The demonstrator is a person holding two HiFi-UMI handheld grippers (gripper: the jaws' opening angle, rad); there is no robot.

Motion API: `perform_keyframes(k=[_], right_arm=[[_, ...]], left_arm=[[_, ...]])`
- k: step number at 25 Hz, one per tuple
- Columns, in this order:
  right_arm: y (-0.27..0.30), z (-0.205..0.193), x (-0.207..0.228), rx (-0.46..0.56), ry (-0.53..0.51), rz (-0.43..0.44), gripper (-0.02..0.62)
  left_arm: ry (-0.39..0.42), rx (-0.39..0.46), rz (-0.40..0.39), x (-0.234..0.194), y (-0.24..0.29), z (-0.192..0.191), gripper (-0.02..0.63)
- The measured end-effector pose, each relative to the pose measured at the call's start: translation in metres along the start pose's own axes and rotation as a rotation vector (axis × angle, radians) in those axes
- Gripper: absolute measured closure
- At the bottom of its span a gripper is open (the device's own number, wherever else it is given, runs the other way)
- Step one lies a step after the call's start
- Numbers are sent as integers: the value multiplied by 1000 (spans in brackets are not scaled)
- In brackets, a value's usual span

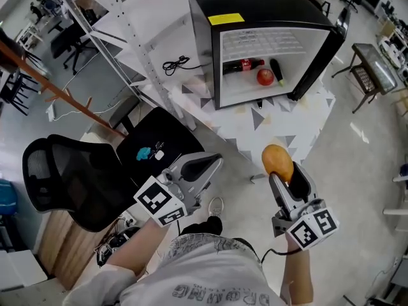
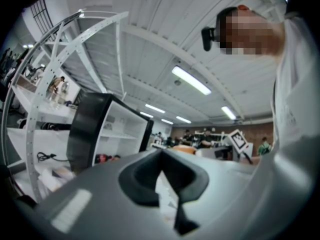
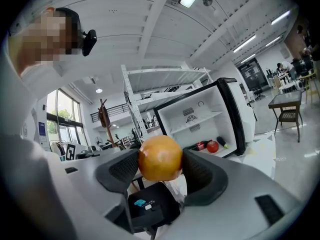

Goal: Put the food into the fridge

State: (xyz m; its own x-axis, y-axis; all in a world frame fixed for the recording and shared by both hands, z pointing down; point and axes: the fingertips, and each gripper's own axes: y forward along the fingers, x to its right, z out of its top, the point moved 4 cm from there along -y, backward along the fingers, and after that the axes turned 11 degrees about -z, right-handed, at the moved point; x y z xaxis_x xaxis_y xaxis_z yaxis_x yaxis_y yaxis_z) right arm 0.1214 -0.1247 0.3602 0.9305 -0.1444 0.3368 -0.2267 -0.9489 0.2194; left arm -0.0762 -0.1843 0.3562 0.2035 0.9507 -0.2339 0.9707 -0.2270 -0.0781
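Holding a round orange fruit (image 3: 160, 158) squarely between its two dark pads, the right gripper (image 1: 281, 174) is the one that matters here: its jaws stand about a fruit's width apart, clamped on either side of the fruit, which pokes out past the tips. The fridge (image 1: 255, 18) lies ahead of that gripper and well apart from it, slightly to the person's left in the head view. Its open mouth is turned toward the person and its door (image 1: 317, 59) is swung out on the right side. In the right gripper view the white inside sits ahead and off to the right of the fruit, so I judge the coming move to be a plain forward carry with a small turn to line up with the opening. On the fridge floor a red bottle (image 1: 242, 65) lies on its side with its long axis across the opening. A red fruit (image 1: 265, 76) and a dark vegetable (image 1: 276, 72) lie just beside it (the three crowd the middle and right of that level). The wire shelf (image 3: 196, 120) above them shows nothing on it, and that looks the easier place to go. The left gripper (image 1: 213, 164) hangs lower and further left, beside the person's body, with its jaws brought together at the tips on nothing. It is no nearer the fridge than the right one and, by my reading, has no part in this carry.
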Motion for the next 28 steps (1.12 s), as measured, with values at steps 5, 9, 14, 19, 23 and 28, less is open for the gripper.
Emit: perform_keyframes(k=[5, 9, 14, 19, 23, 28], right_arm=[[20, 6, 5, 2, 10, -6, 318], [31, 11, 9, 6, 9, -12, 318], [45, 21, 16, 14, 6, -13, 318], [62, 30, 26, 16, -2, 7, 318], [80, 40, 39, 16, -13, 37, 318], [103, 57, 57, 17, -28, 77, 318]], left_arm=[[-6, -13, -4, -19, 6, 1, 600], [-7, -14, -9, -31, 11, 4, 600], [-5, -14, -6, -44, 18, 9, 600], [0, -11, 15, -56, 27, 10, 600], [1, -6, 46, -65, 39, 10, 600], [-4, -8, 88, -75, 56, 8, 600]])
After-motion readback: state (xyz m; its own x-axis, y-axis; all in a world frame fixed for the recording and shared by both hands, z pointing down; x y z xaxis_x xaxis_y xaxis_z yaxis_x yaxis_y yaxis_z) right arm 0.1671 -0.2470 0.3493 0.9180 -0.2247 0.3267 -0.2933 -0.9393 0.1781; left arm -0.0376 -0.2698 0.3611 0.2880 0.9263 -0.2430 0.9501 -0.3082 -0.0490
